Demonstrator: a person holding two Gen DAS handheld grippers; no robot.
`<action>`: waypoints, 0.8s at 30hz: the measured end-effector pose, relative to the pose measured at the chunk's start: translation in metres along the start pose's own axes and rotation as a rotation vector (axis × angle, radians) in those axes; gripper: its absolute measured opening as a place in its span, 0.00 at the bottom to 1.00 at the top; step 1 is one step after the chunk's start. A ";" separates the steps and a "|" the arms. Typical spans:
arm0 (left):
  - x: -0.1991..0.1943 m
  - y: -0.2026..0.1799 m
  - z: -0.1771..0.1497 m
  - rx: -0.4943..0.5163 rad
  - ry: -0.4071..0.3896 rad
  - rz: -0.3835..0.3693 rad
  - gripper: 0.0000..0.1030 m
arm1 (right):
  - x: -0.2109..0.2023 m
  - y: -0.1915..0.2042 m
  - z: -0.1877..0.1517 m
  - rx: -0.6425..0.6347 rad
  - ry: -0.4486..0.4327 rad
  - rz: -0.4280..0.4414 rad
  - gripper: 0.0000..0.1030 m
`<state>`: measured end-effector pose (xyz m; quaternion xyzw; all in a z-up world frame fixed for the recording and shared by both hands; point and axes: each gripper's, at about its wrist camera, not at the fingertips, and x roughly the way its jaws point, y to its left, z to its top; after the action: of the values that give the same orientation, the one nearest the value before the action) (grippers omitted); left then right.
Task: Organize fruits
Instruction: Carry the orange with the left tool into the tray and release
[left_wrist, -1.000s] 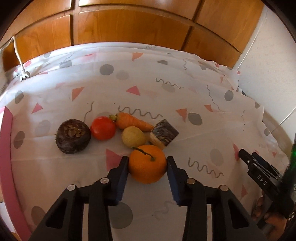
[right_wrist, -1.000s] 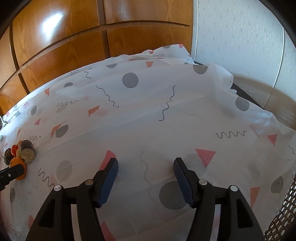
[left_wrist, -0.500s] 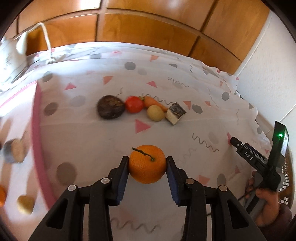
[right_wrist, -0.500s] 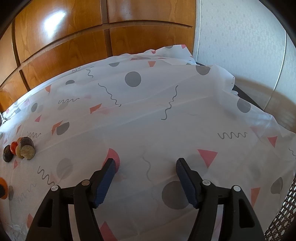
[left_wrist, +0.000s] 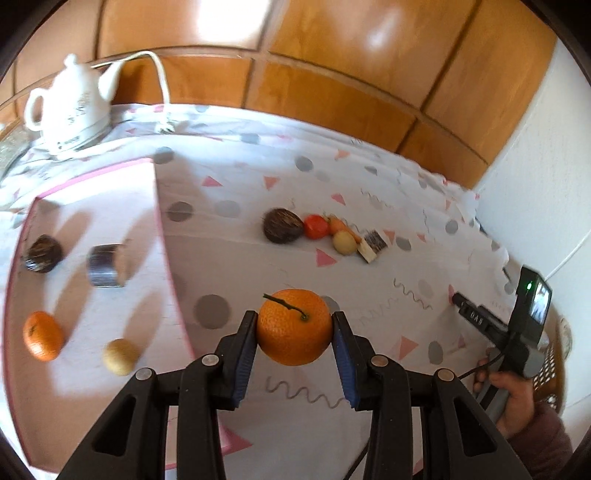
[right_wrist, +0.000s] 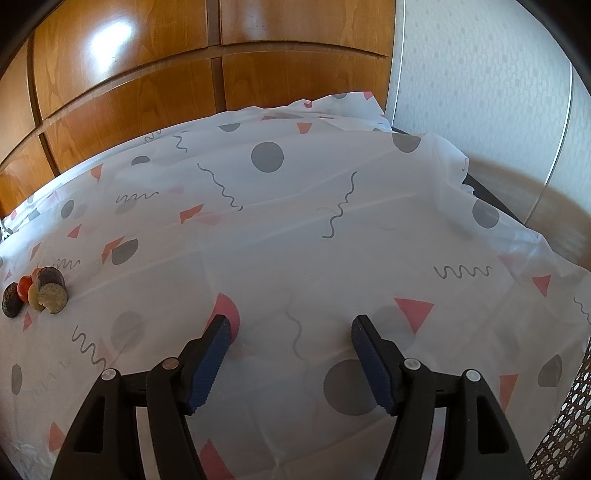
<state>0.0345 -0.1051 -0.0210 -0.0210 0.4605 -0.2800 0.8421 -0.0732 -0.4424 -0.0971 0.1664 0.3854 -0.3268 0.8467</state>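
My left gripper (left_wrist: 294, 321) is shut on an orange (left_wrist: 294, 326) with a short stalk, held above the patterned cloth (left_wrist: 369, 295). To its left lies a white mat with a pink edge (left_wrist: 162, 236); on it are a dark round fruit (left_wrist: 41, 254), a dark cylinder piece (left_wrist: 105, 270), another orange (left_wrist: 42, 335) and a yellowish fruit (left_wrist: 120, 356). Farther back on the cloth is a row: dark round fruit (left_wrist: 281, 225), tomato (left_wrist: 316, 226), carrot (left_wrist: 341, 225), yellow fruit (left_wrist: 344, 242), cut wedge (left_wrist: 373, 245). My right gripper (right_wrist: 290, 325) stands open over bare cloth, nothing between its pads.
A white kettle (left_wrist: 70, 107) with a cord stands at the back left. Wooden cabinet doors (left_wrist: 332, 74) run behind the table. A hand (left_wrist: 513, 391) holds the right gripper at the cloth's right side. A woven chair back (right_wrist: 561, 424) is at the right edge.
The left gripper has lifted the orange and carried it back and leftward, away from the row. The pink-edged mat and the kettle came into view. The right gripper's jaws widened slightly.
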 end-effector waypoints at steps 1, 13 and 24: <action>-0.007 0.006 0.000 -0.017 -0.014 0.004 0.39 | 0.000 0.000 0.000 0.000 0.000 0.000 0.67; -0.070 0.116 -0.020 -0.269 -0.126 0.176 0.39 | -0.001 -0.001 0.001 0.013 0.009 -0.008 0.67; -0.067 0.155 -0.046 -0.353 -0.086 0.245 0.39 | -0.003 0.001 0.003 0.014 0.041 -0.019 0.67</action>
<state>0.0404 0.0685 -0.0421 -0.1238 0.4651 -0.0898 0.8719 -0.0725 -0.4425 -0.0930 0.1752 0.4018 -0.3339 0.8345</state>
